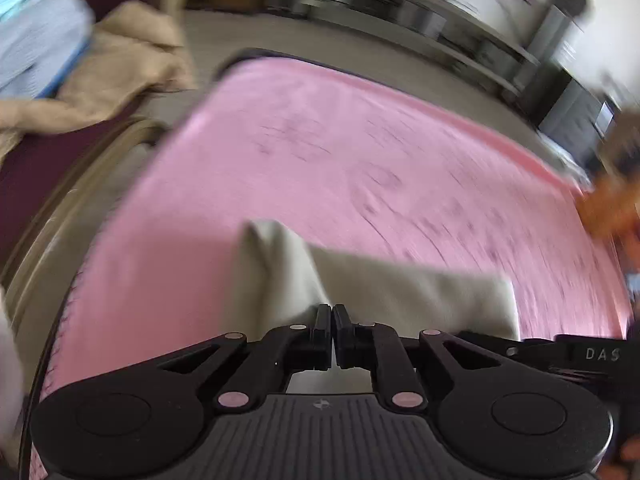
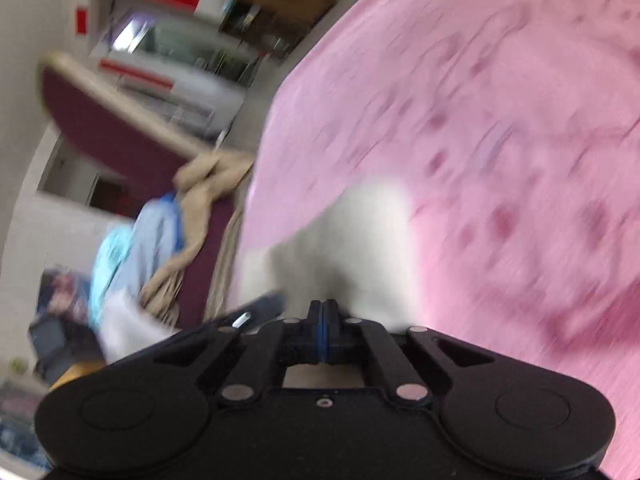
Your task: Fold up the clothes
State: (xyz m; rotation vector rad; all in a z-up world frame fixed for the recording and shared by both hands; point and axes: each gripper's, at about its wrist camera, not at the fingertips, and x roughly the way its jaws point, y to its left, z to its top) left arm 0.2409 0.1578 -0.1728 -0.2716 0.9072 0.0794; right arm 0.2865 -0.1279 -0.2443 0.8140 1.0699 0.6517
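One pink patterned sheet [image 1: 360, 152] covers the bed, and it serves as the landmark. On that sheet lies one pale cream garment [image 1: 360, 292]. Off the sheet's left edge, on one dark maroon chair [image 1: 36, 176], sit two more pieces of clothing: one tan garment [image 1: 132, 60] and one light blue garment [image 1: 36, 36]. Two black grippers are counted above the sheet's near edge, one left gripper [image 1: 332, 312] and one right gripper [image 2: 322, 306]. Other things beyond the sheet are too blurred to count.
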